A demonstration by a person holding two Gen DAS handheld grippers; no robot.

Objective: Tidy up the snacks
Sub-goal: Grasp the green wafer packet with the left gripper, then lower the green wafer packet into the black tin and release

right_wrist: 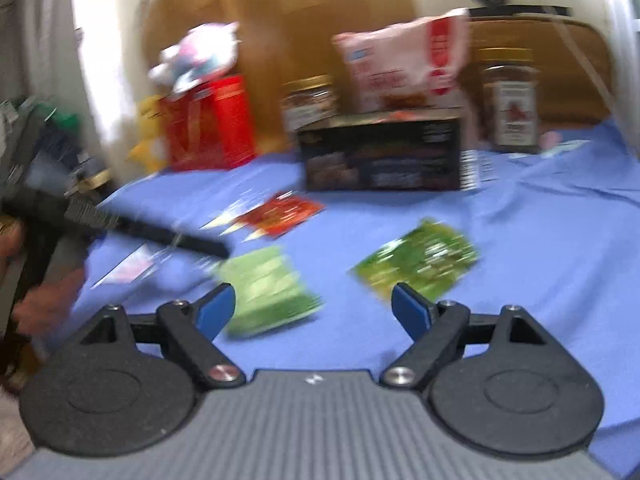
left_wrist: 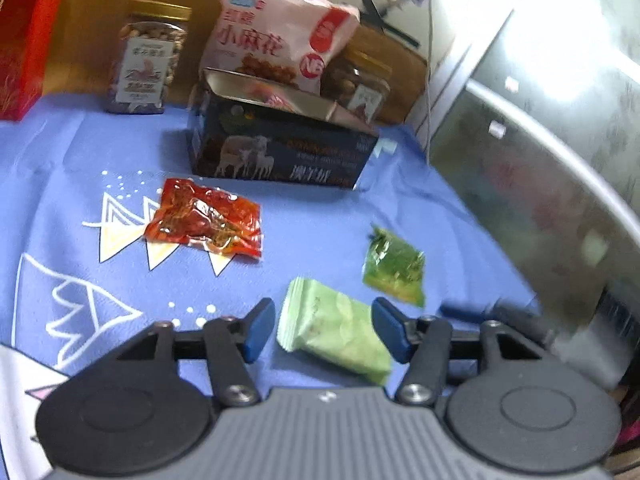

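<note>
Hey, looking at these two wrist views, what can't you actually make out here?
- Inside of the open black box: left wrist view, hidden by its flap and the pink snack bag.
- Second jar: left wrist view, mostly behind box and bag.
- Print on the dark green packet and light green packet: right wrist view, motion blur.
- Red carton: left wrist view, cut off by the edge.
- Whether the left gripper fingers touch the light green packet: unclear.

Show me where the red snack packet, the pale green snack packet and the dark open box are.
red snack packet [left_wrist: 204, 218], left wrist view, middle.
pale green snack packet [left_wrist: 334, 330], left wrist view, middle.
dark open box [left_wrist: 280, 152], left wrist view, front wall.
</note>
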